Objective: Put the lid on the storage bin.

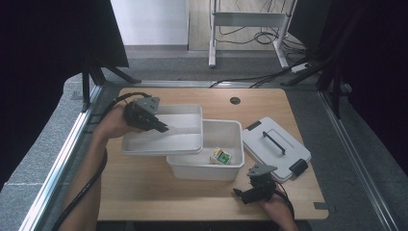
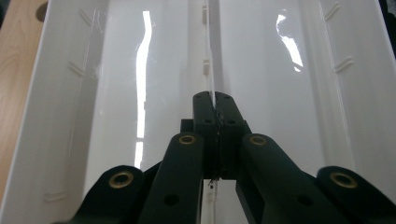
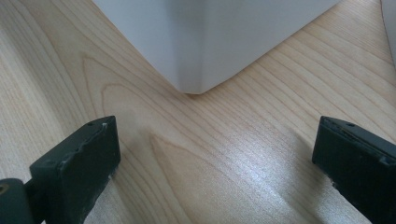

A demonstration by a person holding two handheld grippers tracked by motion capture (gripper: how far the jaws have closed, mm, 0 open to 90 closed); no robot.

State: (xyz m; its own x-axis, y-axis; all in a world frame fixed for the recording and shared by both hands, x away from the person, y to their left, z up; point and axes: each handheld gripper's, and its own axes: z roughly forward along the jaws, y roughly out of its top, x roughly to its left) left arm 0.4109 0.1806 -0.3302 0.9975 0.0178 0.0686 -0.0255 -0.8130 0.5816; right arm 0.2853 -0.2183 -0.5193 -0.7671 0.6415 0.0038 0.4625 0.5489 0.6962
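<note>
The left gripper [image 1: 162,128] has its jaws pressed together on the thin central divider wall of a shallow white plastic tray [image 1: 144,144], holding it tilted with its near edge resting over the rim of a deeper white plastic tub [image 1: 204,169]. In the left gripper view the tray [image 2: 56,140] stretches ahead of the jaws.

The right gripper [image 1: 239,193] rests low over the light wooden table [image 1: 144,192], jaws spread wide on nothing, the tub's corner [image 3: 205,46] just ahead.

Inside the tub lies a small green-and-yellow printed carton [image 1: 220,156]; its lettering is too small to read. A white rectangular lid with a black handle [image 1: 275,146] lies beyond the right gripper.
</note>
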